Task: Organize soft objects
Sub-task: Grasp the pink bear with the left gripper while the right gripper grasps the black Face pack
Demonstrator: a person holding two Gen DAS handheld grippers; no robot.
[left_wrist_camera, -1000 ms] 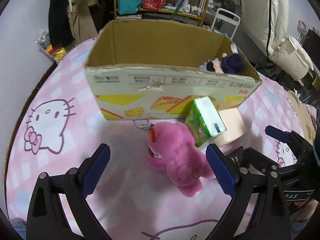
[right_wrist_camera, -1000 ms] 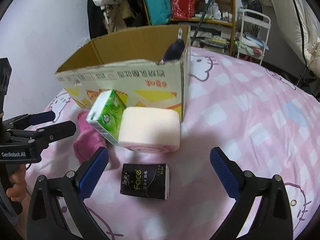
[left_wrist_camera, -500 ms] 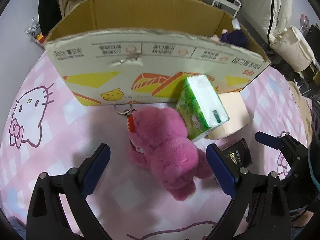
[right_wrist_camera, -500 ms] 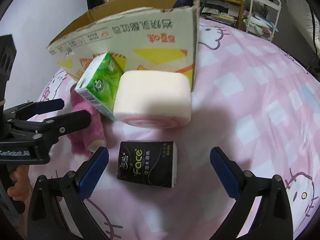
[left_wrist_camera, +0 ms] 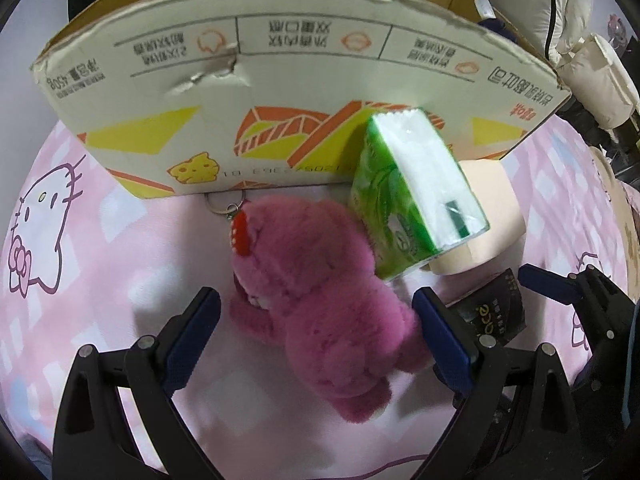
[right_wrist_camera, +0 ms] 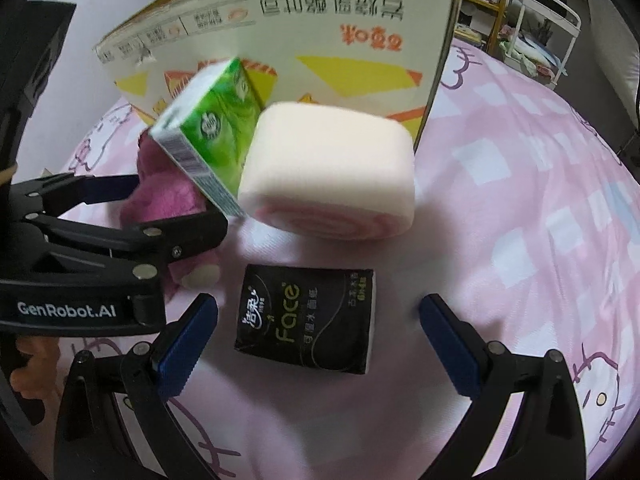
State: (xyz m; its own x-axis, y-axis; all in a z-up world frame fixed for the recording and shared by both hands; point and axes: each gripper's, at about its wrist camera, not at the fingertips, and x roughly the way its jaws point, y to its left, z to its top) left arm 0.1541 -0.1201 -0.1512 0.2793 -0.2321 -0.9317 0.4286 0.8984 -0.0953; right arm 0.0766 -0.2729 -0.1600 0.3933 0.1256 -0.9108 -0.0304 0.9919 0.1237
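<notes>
A pink plush bear (left_wrist_camera: 320, 296) with a key ring lies on the pink bedspread before an open cardboard box (left_wrist_camera: 296, 92). My left gripper (left_wrist_camera: 316, 320) is open, its jaws on either side of the bear. A green tissue pack (left_wrist_camera: 412, 200) leans on the bear and on a pale pink sponge block (right_wrist_camera: 332, 180). A black "Face" tissue pack (right_wrist_camera: 308, 320) lies flat between the jaws of my open right gripper (right_wrist_camera: 318, 330). The left gripper also shows in the right wrist view (right_wrist_camera: 132, 208).
The box (right_wrist_camera: 304, 40) stands just behind the objects; a dark plush sits in its far corner (left_wrist_camera: 496, 26). The bedspread (right_wrist_camera: 540, 200) stretches to the right. Shelves and a white cart (right_wrist_camera: 540, 20) stand beyond the bed.
Both grippers have moved forward and down. The left one now straddles the pink bear, the right one the black tissue pack. Both stay open.
</notes>
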